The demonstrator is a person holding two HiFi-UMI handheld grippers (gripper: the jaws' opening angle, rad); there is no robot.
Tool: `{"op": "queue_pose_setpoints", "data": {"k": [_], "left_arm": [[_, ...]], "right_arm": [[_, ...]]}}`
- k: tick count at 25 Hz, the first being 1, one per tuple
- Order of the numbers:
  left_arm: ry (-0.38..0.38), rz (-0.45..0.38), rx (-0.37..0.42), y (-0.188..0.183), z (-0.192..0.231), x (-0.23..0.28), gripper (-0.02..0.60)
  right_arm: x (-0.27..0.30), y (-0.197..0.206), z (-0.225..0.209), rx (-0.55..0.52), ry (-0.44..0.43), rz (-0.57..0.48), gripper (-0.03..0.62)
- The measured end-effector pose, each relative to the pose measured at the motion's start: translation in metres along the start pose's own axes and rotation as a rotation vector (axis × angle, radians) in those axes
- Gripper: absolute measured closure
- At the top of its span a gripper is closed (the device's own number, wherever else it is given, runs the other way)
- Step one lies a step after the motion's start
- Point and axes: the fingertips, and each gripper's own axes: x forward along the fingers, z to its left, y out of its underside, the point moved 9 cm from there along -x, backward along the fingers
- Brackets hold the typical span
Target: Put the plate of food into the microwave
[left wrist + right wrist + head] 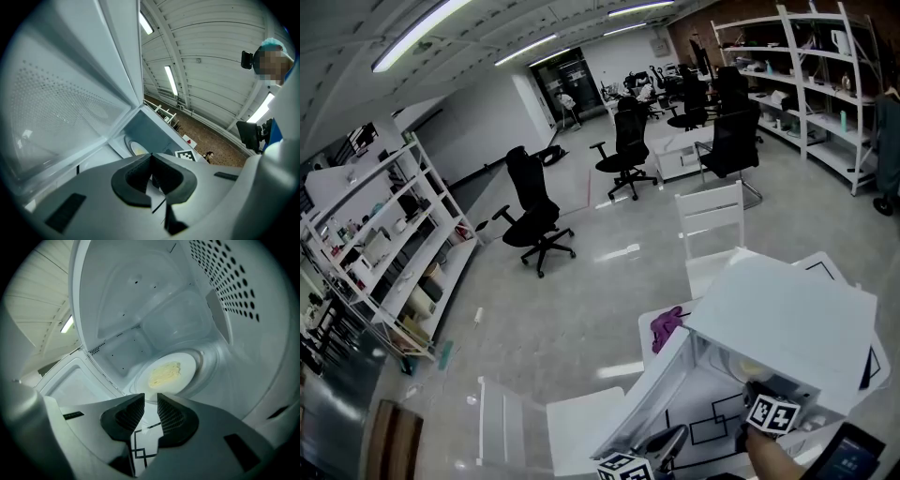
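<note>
1. The round white plate of yellow food lies flat on the floor of the white microwave, at the centre of the right gripper view, with neither gripper touching it.
2. The right gripper sits just below the plate at the oven's mouth, its jaws a narrow gap apart with nothing between them.
3. The left gripper sits at the lower centre of its view, its jaw tips pressed together and holding nothing.
4. The white microwave door stands open, filling that view's upper left.
</note>
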Motion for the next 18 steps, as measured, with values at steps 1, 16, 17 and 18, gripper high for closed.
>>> {"op": "queue_pose_setpoints", "data": {"k": [1,16,17,18], "left_arm": [[-0.002,-0.001,-0.001,0.0,0.0,0.001,0.577],[-0.024,-0.012,-0.004,0.0,-0.003,-0.004,0.577],[-0.025,-0.013,-0.003,0.0,-0.003,-0.004,0.577],[-0.027,-0.014,-0.003,0.0,-0.003,-0.005,0.577]], "right_arm": [[0.002,-0.001,-0.001,-0.001,0.0,0.001,0.507],[0.014,-0.012,-0.008,-0.016,0.022,0.004,0.507],[0.014,-0.013,-0.008,-0.018,0.023,0.004,0.507],[0.015,-0.013,-0.008,-0.02,0.025,0.004,0.507]]}}
